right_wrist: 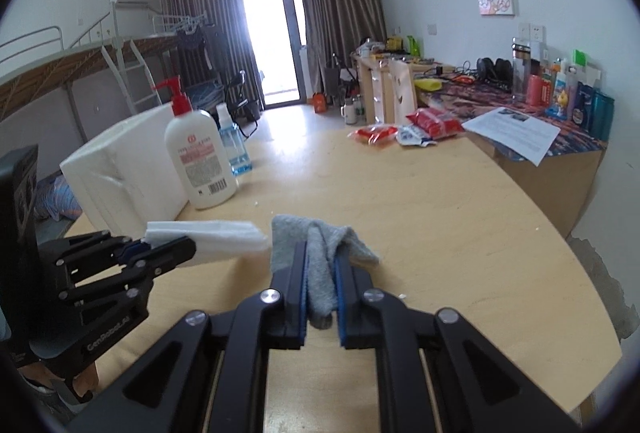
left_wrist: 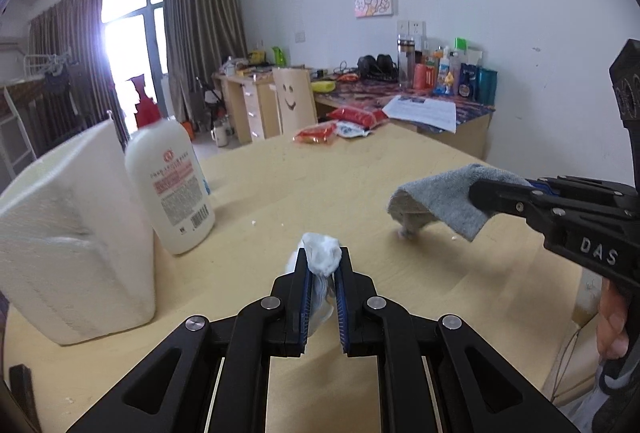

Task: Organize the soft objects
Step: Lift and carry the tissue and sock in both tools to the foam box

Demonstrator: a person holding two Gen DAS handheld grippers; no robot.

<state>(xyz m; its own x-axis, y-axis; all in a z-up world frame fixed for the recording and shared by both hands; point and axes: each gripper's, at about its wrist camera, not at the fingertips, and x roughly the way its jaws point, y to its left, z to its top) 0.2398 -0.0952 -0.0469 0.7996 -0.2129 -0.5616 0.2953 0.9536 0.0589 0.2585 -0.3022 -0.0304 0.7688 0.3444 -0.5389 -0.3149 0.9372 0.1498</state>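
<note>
My left gripper (left_wrist: 322, 257) is shut on a white soft pad (left_wrist: 322, 257) and holds it above the wooden table (left_wrist: 360, 185). In the right wrist view the left gripper (right_wrist: 188, 245) comes in from the left with the flat white pad (right_wrist: 224, 239) sticking out of it. My right gripper (right_wrist: 320, 257) is shut on a grey cloth (right_wrist: 320, 245), which drapes over its fingertips. In the left wrist view the right gripper (left_wrist: 476, 193) enters from the right with the grey cloth (left_wrist: 440, 193) hanging just above the table.
A white foam block (left_wrist: 68, 233) and a white lotion bottle (left_wrist: 172, 185) stand at the table's left. A blue spray bottle (right_wrist: 234, 145) stands behind the lotion. Red snack packets (left_wrist: 340, 125) lie at the far edge. A cluttered desk (left_wrist: 420, 93) stands beyond.
</note>
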